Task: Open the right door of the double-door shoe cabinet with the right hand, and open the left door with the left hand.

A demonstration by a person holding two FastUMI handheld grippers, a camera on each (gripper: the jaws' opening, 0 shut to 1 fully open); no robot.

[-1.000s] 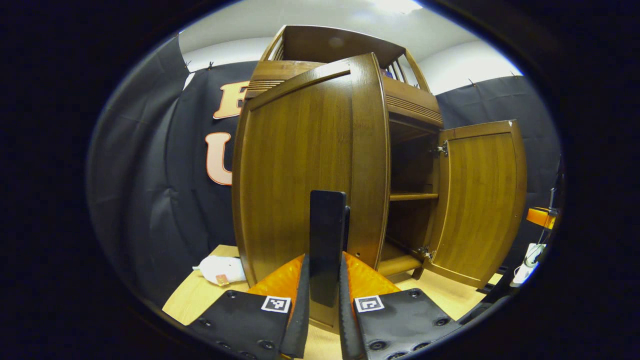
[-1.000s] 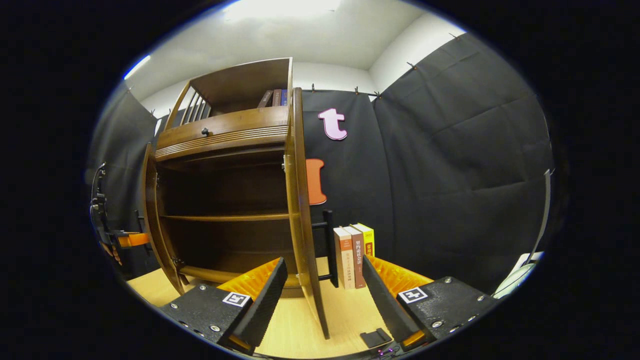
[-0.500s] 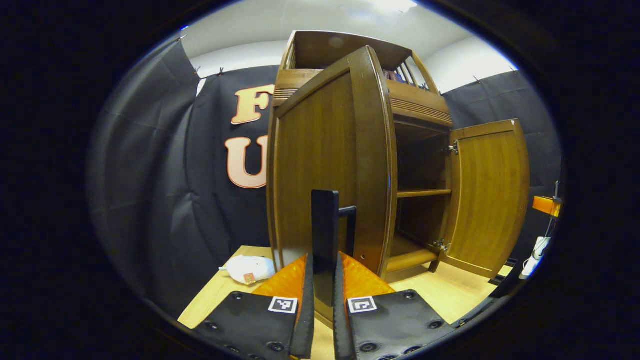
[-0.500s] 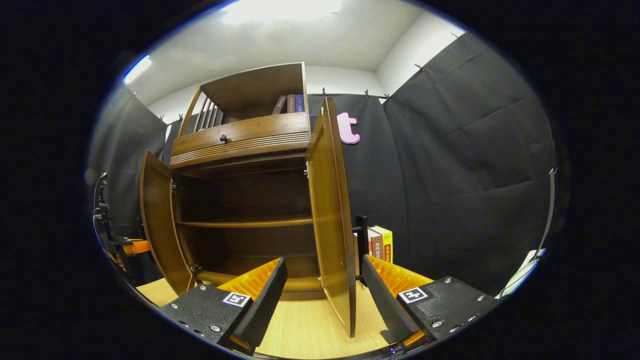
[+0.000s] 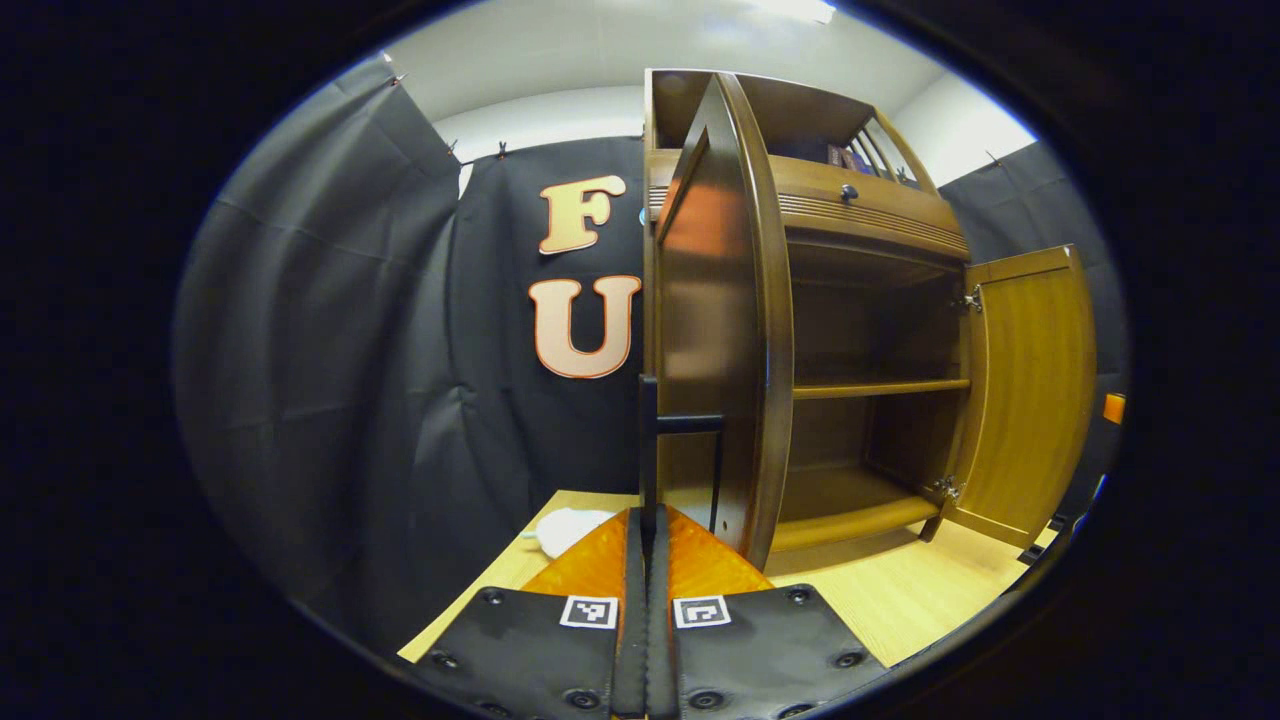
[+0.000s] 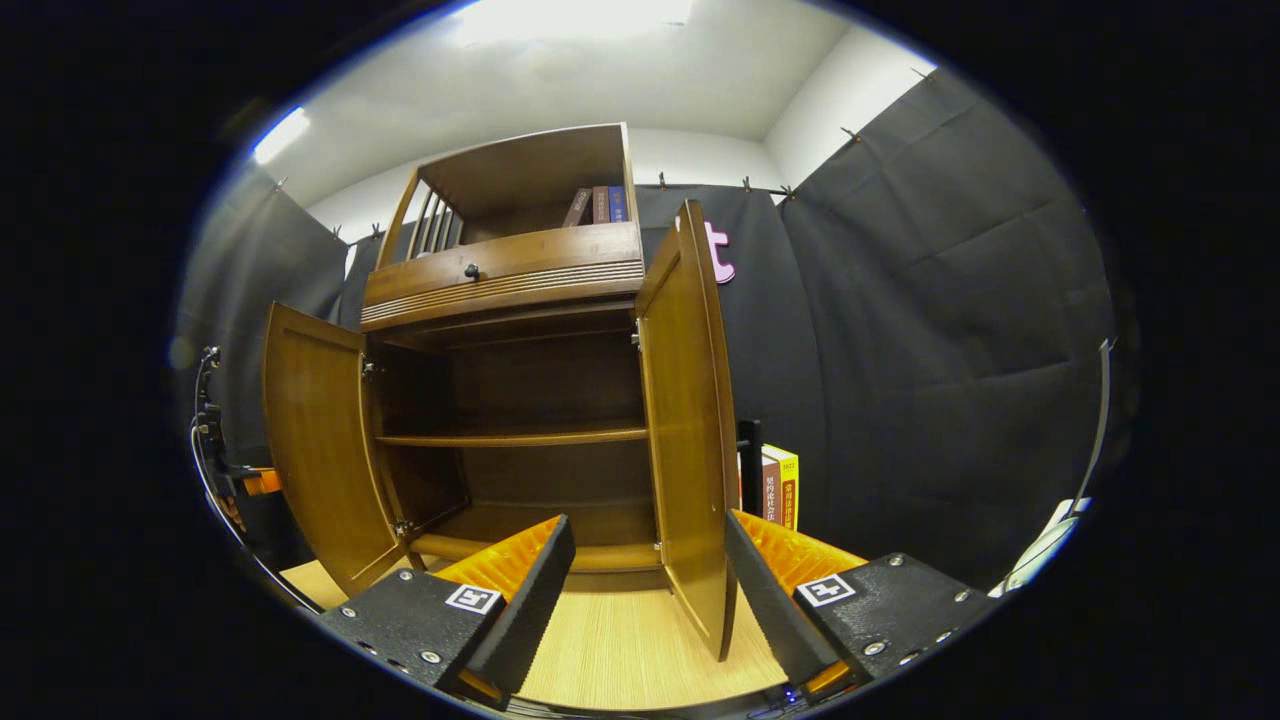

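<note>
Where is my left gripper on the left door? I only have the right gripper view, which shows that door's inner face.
Observer: In the left gripper view, the left gripper is shut on the black bar handle on the outer face of the left door, low on the bar.
Operator: Anything behind that door that it could hit if I swing it wider?
Observer: A white soft object lies on the light wooden surface beyond the door's outer face, by the black cloth wall. I cannot tell how far it lies from the door.
</note>
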